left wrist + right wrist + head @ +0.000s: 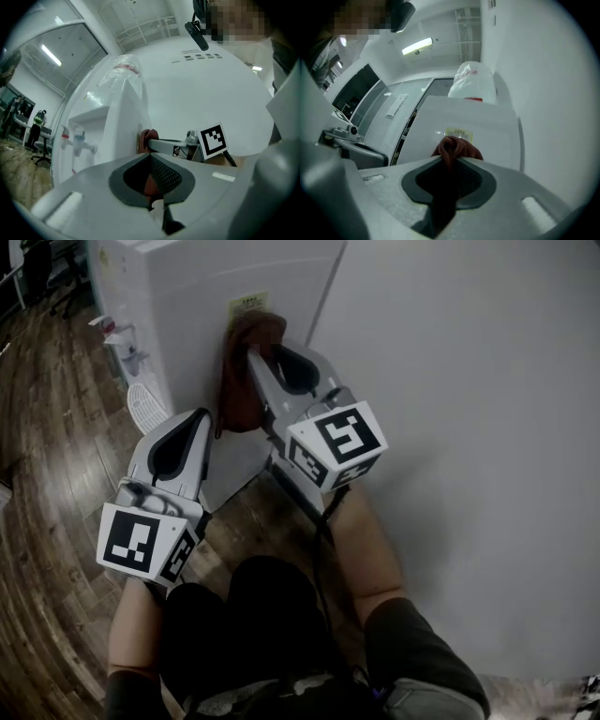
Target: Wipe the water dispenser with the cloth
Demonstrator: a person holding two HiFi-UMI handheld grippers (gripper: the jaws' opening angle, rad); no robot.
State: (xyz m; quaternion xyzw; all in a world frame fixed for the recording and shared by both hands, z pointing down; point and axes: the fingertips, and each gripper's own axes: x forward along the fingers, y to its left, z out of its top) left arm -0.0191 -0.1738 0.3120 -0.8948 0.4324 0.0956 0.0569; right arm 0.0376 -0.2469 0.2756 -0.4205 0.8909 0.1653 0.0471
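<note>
Two tools: right hand-held gripper (255,357) pinches the cloth (240,381) against the water dispenser (197,296) side panel at its 12 o'clock; left hand-held gripper (201,414), pressed together and empty, sits at the cloth's 7 o'clock, farther off.

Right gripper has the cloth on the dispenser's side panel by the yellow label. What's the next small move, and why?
Likely drag the right gripper down the panel, pressing lightly. Its jaws are shut on the cloth, bunched against the side of the water dispenser at the yellow label; bare panel lies below.
</note>
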